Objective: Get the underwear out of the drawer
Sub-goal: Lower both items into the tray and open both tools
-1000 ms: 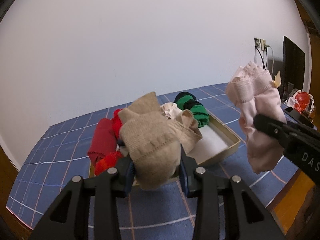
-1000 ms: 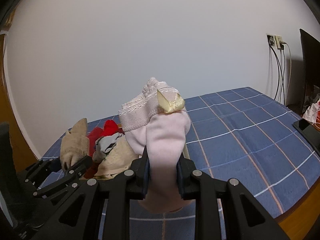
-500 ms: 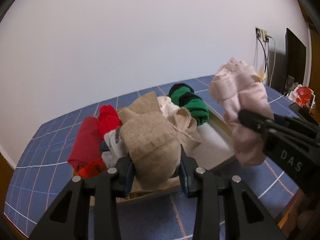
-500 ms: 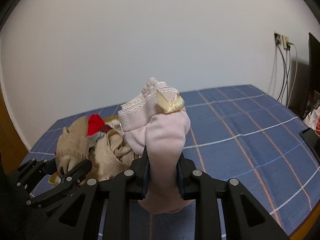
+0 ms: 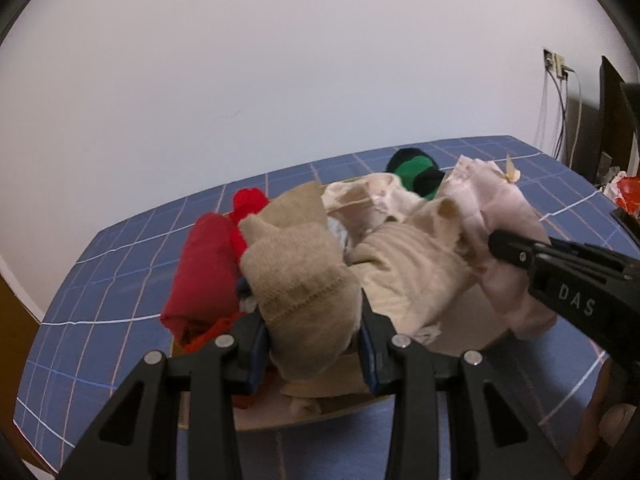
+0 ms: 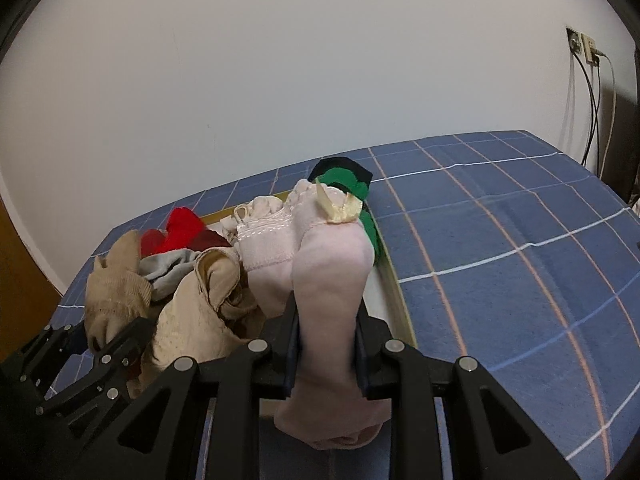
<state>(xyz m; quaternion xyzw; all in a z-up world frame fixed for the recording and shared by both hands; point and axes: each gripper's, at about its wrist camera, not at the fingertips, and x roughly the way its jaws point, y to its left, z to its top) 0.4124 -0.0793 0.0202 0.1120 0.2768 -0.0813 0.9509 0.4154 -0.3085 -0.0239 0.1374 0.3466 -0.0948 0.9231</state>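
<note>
Room: white wall [image 6: 280, 80], wall socket [image 6: 582, 46] with cables far right.
Surface: blue checked cloth [image 6: 500, 248] over a table.
Drawer: shallow tray-like drawer [image 6: 394, 292] lying on the cloth, pale inside, heaped with clothes on its left part.
Left gripper [image 5: 314, 346]: jaws clamped on a tan knit piece [image 5: 298, 280]; cloth bulges up between the pads and hangs a little below them, over the drawer's near edge.
Right gripper [image 6: 326, 354]: jaws clamped on a pink piece [image 6: 328, 272] with lace band and a small yellow bow [image 6: 340, 208]; held upright over the drawer's near right part.
Grippers relative: side by side, right one just to the right of the left in the left wrist view, pink cloth touching the heap or just in front of it, cannot tell.
In drawer: beige lace piece [image 6: 192, 320], red roll [image 5: 204, 268], bright red item [image 6: 182, 228], grey cloth [image 6: 168, 268], green-black roll [image 5: 416, 170] at the far end.
Blur: near edge of left wrist view is soft.
</note>
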